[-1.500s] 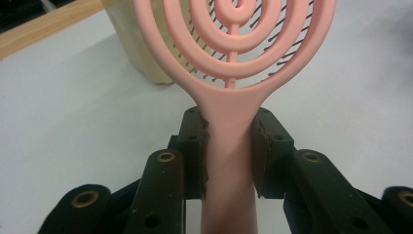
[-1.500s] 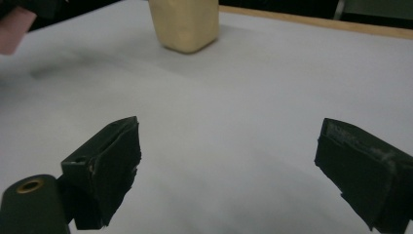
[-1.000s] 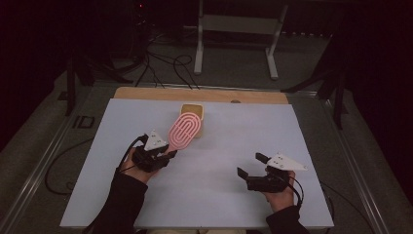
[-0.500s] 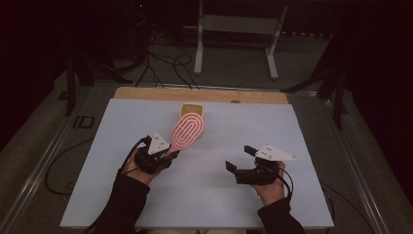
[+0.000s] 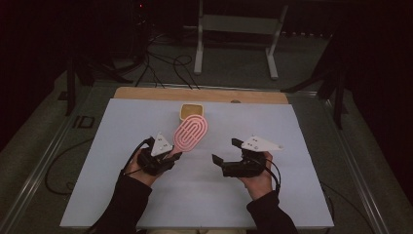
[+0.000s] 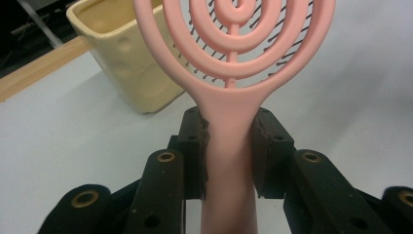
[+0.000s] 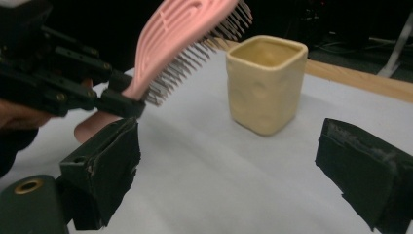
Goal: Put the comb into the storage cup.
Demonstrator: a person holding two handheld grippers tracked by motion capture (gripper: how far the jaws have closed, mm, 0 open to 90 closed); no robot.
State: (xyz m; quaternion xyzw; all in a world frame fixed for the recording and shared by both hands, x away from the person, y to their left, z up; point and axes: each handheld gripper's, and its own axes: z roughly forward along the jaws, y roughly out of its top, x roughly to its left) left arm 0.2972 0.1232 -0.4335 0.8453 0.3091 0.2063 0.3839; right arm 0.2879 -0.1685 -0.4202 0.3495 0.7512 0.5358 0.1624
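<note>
Two hand-held grippers work over a pale grey tabletop (image 5: 302, 195) with a strip of bare wood along its far edge.

High view: the left hand-held gripper (image 5: 171, 155) sits left of centre, clamped on the handle of a pink plastic hairbrush with an oval, ring-patterned head (image 5: 191, 132). The brush head points away from the person and slightly right, towards a small cream-yellow square cup (image 5: 191, 112) that stands upright near the far edge; from above the head overlaps the cup's near rim, and whether they touch I cannot tell. The right hand-held gripper (image 5: 227, 151) is right of centre, apart from the brush, jaws wide apart and pointing left with nothing between them. Dark sleeves come in from the bottom edge.

Left gripper view: both black pads press on the narrow neck of the hairbrush (image 6: 229, 136), one on each side, just below the head. The concentric rings rise upward, with thin dark bristles showing through the gaps. The cup (image 6: 131, 63) stands behind and to the left, on the tabletop.

Right gripper view: own jaws stand far apart, empty, over bare tabletop. Beyond them, the left hand-held gripper (image 7: 109, 95) holds the hairbrush (image 7: 170, 39) raised and tilted, bristles facing down and right. The cup (image 7: 265, 83) stands upright, just beside the bristle tips, with a gap visible.
</note>
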